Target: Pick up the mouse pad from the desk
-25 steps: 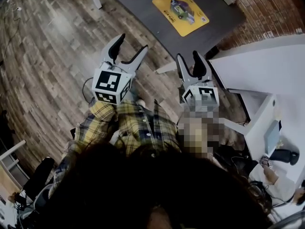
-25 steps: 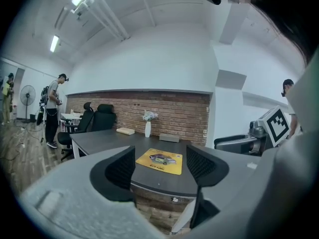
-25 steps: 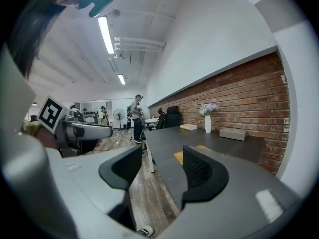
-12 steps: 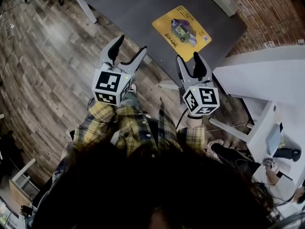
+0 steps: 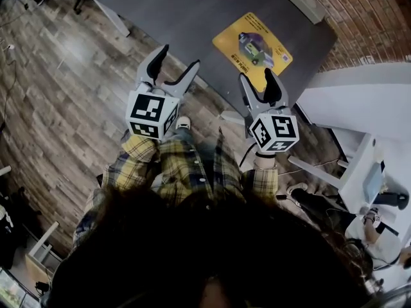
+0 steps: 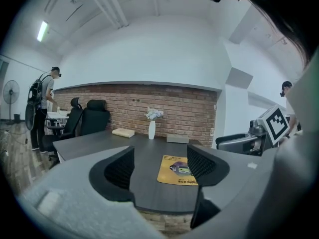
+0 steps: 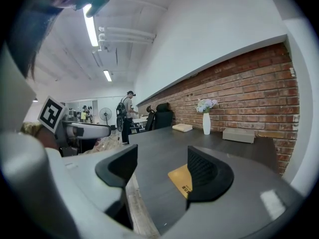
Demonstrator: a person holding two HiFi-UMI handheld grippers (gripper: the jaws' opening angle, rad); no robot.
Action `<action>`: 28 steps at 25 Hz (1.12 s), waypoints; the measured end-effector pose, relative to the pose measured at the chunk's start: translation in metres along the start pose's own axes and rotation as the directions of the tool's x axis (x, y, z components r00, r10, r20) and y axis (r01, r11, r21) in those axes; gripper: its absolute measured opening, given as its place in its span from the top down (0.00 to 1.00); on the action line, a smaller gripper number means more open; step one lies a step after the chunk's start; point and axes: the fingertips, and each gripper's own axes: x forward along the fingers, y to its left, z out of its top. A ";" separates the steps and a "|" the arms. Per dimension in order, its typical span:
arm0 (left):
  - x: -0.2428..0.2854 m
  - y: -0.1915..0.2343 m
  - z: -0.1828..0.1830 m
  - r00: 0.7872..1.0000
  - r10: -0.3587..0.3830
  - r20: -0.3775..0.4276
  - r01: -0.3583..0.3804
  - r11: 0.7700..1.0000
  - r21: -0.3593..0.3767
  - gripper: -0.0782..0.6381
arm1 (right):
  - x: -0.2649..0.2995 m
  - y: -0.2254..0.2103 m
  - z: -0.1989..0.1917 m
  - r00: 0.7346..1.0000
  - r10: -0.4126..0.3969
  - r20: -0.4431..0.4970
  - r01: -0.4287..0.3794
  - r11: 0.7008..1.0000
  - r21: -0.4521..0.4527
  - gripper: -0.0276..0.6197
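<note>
At the left of the head view, wooden floor (image 5: 58,95) lies beneath the left tool (image 5: 176,59), held out on a plaid sleeve (image 5: 138,165). Its jaws are spread wide with nothing between them, and its tips are near the front edge of the dark bench (image 5: 173,11). Further right on that bench, the yellow mouse pad (image 5: 252,42) lies flat and untouched, close to the bench's right-hand near corner, with a printed picture on its face. The right tool (image 5: 258,82) hangs just short of the pad's near edge, apart from it. Its jaws have just been opening and now stand released. They clasp nothing: in the right gripper view only a corner of the pad shows beyond them, lying on the bench. A white vase (image 6: 151,129) of flowers stands at the far side of the bench. To the right are a white desk (image 5: 359,101) and a brick wall (image 5: 379,11).
</note>
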 end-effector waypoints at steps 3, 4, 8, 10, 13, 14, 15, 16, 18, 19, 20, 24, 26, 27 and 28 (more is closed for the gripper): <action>0.001 0.009 -0.005 1.000 -0.009 -0.007 0.009 1.000 -0.014 0.41 | 0.006 0.002 -0.005 1.000 -0.009 -0.018 0.009 1.000 0.012 0.50; 0.002 0.011 -0.006 1.000 -0.011 -0.010 0.011 1.000 -0.018 0.41 | 0.008 0.002 -0.007 1.000 -0.011 -0.024 0.011 1.000 0.015 0.50; 0.007 0.015 -0.011 0.999 -0.026 -0.024 0.025 0.999 -0.032 0.39 | 0.013 -0.001 -0.012 0.999 -0.027 -0.045 0.029 0.999 0.027 0.49; 0.012 0.018 -0.013 0.999 -0.029 -0.033 0.027 0.999 -0.038 0.39 | 0.016 -0.004 -0.014 0.998 -0.036 -0.053 0.037 0.999 0.031 0.49; 0.022 0.023 -0.014 0.999 -0.028 -0.036 0.026 0.999 -0.045 0.39 | 0.022 -0.013 -0.015 0.997 -0.046 -0.057 0.048 0.998 0.037 0.49; 0.026 0.024 -0.015 0.999 -0.026 -0.036 0.024 0.999 -0.046 0.39 | 0.025 -0.017 -0.016 0.997 -0.049 -0.058 0.051 0.998 0.039 0.49; 0.031 0.025 -0.015 0.999 -0.025 -0.036 0.023 0.999 -0.046 0.39 | 0.028 -0.022 -0.016 0.997 -0.052 -0.058 0.054 0.998 0.041 0.49; 0.036 0.027 -0.015 0.999 -0.024 -0.037 0.022 0.999 -0.044 0.39 | 0.032 -0.028 -0.016 0.997 -0.056 -0.057 0.058 0.997 0.044 0.49; 0.048 0.031 -0.013 0.999 -0.023 -0.038 0.021 0.999 -0.038 0.39 | 0.042 -0.040 -0.014 0.997 -0.064 -0.052 0.067 0.996 0.050 0.49; 0.056 0.033 -0.011 0.999 -0.023 -0.039 0.022 0.999 -0.035 0.39 | 0.048 -0.047 -0.013 0.996 -0.069 -0.050 0.071 0.996 0.054 0.49; 0.064 0.035 -0.009 0.999 -0.025 -0.041 0.023 0.999 -0.032 0.39 | 0.054 -0.054 -0.011 0.996 -0.074 -0.048 0.076 0.995 0.058 0.49; 0.106 0.042 0.003 0.998 -0.048 -0.041 0.048 0.999 -0.014 0.39 | 0.079 -0.083 -0.002 0.995 -0.096 -0.033 0.098 0.992 0.074 0.49; 0.129 0.042 0.011 0.997 -0.063 -0.038 0.063 0.998 -0.005 0.39 | 0.090 -0.098 0.004 0.994 -0.104 -0.029 0.106 0.991 0.079 0.49; 0.141 0.041 0.015 0.997 -0.070 -0.039 0.070 0.998 -0.002 0.39 | 0.095 -0.106 0.007 0.994 -0.107 -0.030 0.110 0.991 0.080 0.49; 0.152 0.040 0.019 0.996 -0.077 -0.041 0.077 0.997 0.001 0.39 | 0.100 -0.115 0.011 0.993 -0.112 -0.031 0.114 0.990 0.082 0.49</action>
